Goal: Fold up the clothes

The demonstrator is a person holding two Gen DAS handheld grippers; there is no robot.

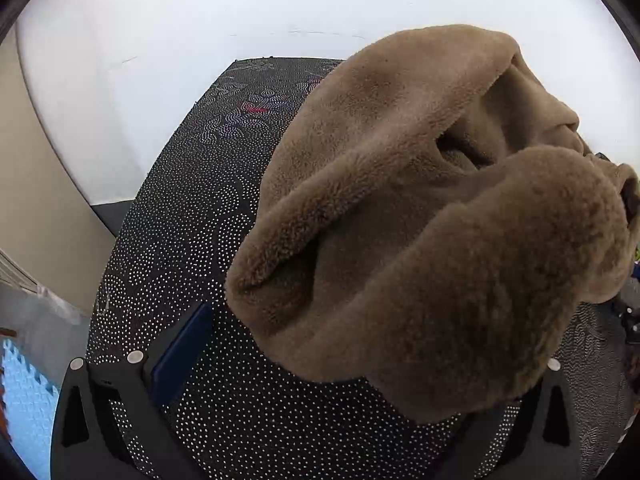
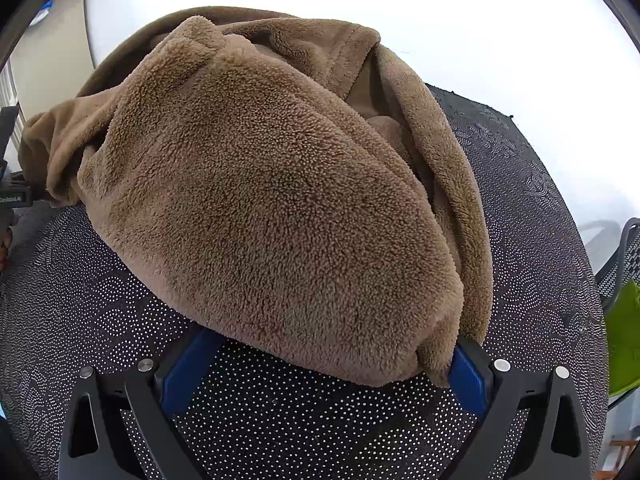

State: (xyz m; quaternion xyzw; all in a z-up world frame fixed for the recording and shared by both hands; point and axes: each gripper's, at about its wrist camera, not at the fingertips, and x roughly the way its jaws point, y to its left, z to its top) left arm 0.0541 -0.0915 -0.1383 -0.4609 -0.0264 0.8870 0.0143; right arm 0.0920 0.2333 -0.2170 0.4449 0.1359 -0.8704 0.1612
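A brown fleece garment (image 1: 420, 216) lies bunched on a black white-dotted mat (image 1: 188, 216). In the left wrist view its folds fill the centre and right. My left gripper (image 1: 340, 320) is open wide. Its left blue-padded finger (image 1: 180, 352) is bare on the mat, and cloth covers the right finger. In the right wrist view the garment (image 2: 280, 184) is a rounded heap with its near edge lying over the tips of my right gripper (image 2: 332, 340). That gripper is open, with both blue pads (image 2: 468, 380) apart at the cloth's edge.
The mat (image 2: 320, 420) lies on a white table (image 1: 160, 60). A blue foam floor tile (image 1: 24, 392) and a beige panel (image 1: 40, 200) are on the left. A green object (image 2: 624, 344) and a mesh chair (image 2: 624, 248) are on the right.
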